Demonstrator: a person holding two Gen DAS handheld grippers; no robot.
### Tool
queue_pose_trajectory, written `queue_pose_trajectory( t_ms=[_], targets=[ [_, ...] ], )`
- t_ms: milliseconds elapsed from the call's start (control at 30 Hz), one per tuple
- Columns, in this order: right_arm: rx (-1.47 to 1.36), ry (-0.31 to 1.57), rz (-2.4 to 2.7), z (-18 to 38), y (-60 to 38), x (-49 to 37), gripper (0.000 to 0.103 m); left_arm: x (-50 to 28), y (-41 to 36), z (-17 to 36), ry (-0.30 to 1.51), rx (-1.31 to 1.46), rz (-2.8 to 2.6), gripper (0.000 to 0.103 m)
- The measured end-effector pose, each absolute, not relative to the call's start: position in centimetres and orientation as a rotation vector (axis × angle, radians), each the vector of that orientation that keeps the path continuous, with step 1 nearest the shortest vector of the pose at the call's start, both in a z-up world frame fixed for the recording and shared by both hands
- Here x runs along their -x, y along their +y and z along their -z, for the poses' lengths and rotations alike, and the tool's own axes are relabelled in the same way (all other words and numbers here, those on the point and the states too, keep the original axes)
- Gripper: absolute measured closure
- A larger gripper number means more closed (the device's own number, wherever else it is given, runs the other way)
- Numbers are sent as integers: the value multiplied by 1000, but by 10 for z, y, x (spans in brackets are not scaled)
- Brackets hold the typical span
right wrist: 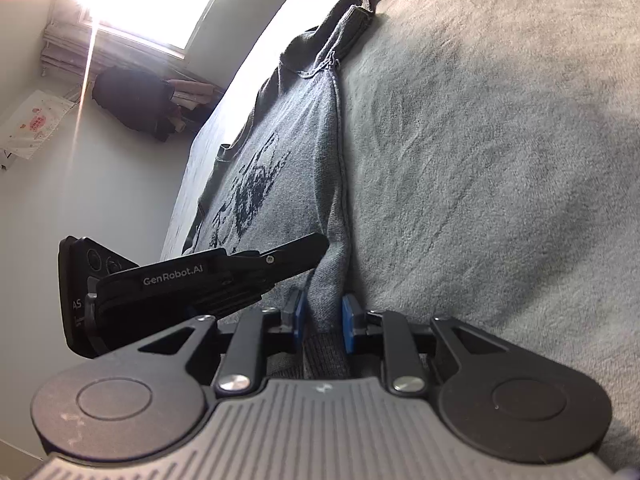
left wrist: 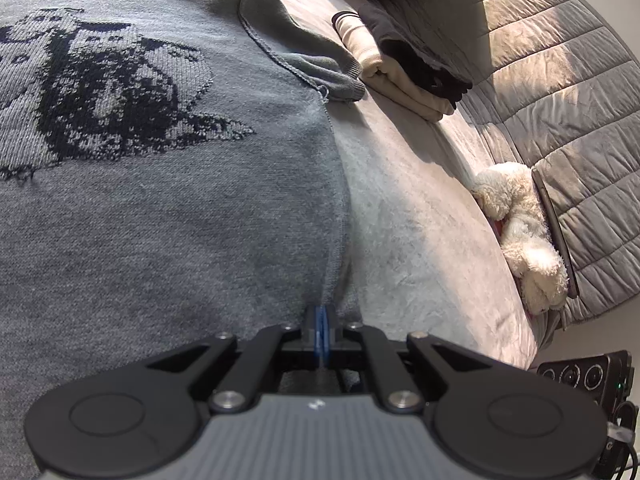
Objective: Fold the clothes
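Grey knit sweater [left wrist: 160, 200] with dark woven motif lying flat on bed [left wrist: 420, 220], left gripper [left wrist: 321, 320] pinching its side seam, right gripper [right wrist: 323, 312] closing around hem fold

I see the sweater [left wrist: 168, 208], grey knit with a dark navy figure knitted across its chest, lying spread flat on the bed [left wrist: 420, 240]. Its side seam runs along the right edge in my left view, and a darker grey sleeve [left wrist: 296, 56] is folded in near the shoulder. The hem edge is bunched up into a ridge.
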State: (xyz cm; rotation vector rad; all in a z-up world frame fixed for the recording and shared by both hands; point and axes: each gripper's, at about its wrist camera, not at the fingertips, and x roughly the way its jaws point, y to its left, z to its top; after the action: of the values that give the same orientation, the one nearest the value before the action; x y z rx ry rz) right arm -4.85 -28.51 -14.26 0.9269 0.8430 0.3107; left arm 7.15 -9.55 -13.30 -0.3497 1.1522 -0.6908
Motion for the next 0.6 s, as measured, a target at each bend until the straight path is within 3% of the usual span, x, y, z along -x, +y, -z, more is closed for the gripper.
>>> queue_pose_trajectory(
  t_ms=[267,333,400,600],
  targets=[
    [-839,765,-309,121,-286,68,90,-84,-135,89,1111,192,711,97],
    [-832,743,-302,116,-289,72,91,-88,-150,82,1118,148,718,89],
    [-833,723,-302,113,-293,74,92,-91,-167,79,1140,83,701,70],
    [-862,717,-315,115,-299,72,93,-94,-213,90,1195,-192,551,69]
  ],
)
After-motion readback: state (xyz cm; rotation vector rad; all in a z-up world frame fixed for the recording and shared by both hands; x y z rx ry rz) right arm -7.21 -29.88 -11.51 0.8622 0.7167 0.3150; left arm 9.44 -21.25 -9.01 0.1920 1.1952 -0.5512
